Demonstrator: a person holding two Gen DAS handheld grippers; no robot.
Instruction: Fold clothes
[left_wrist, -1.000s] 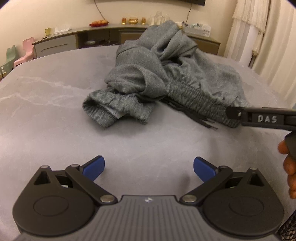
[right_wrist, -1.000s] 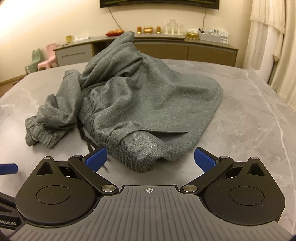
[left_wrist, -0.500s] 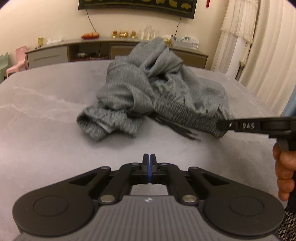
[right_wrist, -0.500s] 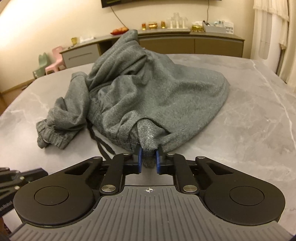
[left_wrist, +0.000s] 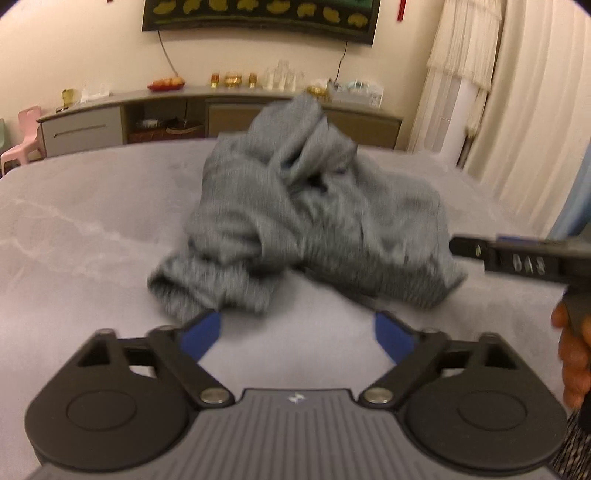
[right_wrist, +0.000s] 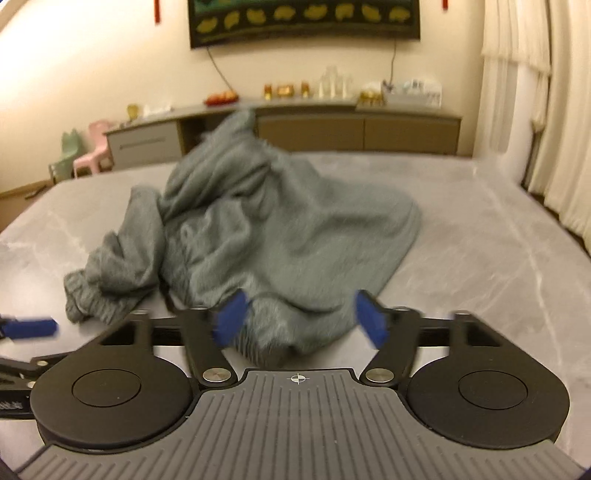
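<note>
1. Your right tool (right_wrist: 299, 319) had been pinched on the near ribbed cuff of the grey sweatpants (right_wrist: 266, 229) half a second earlier. At this moment its jaws were opening, the blue pads stood wide, and the cuff lay between them on the bench (right_wrist: 480, 266) without being pressed. You had let go.

2. Your left tool (left_wrist: 295, 332) had snapped fully shut on nothing half a second earlier. Its jaws were opening again and stood wide, with only bare bench between the pads. The sweatpants sat just beyond its left pad, not touching it as far as the blur allowed.

3. The sweatpants were in a crumpled heap near the middle of the bench, peaked at the far side. One leg trailed out to the left and its cuffed end lay nearest the left tool. The heap looked much as it did a second earlier, so the brief pinch had moved little.

4. Both views were blurred and framed more of the far wall than before, which suggested you had lifted both tools.

5. For the task, this meant no fold had begun. The garment first needed spreading flat, and you would need a fresh hold on a cuff or the waistband.
</note>
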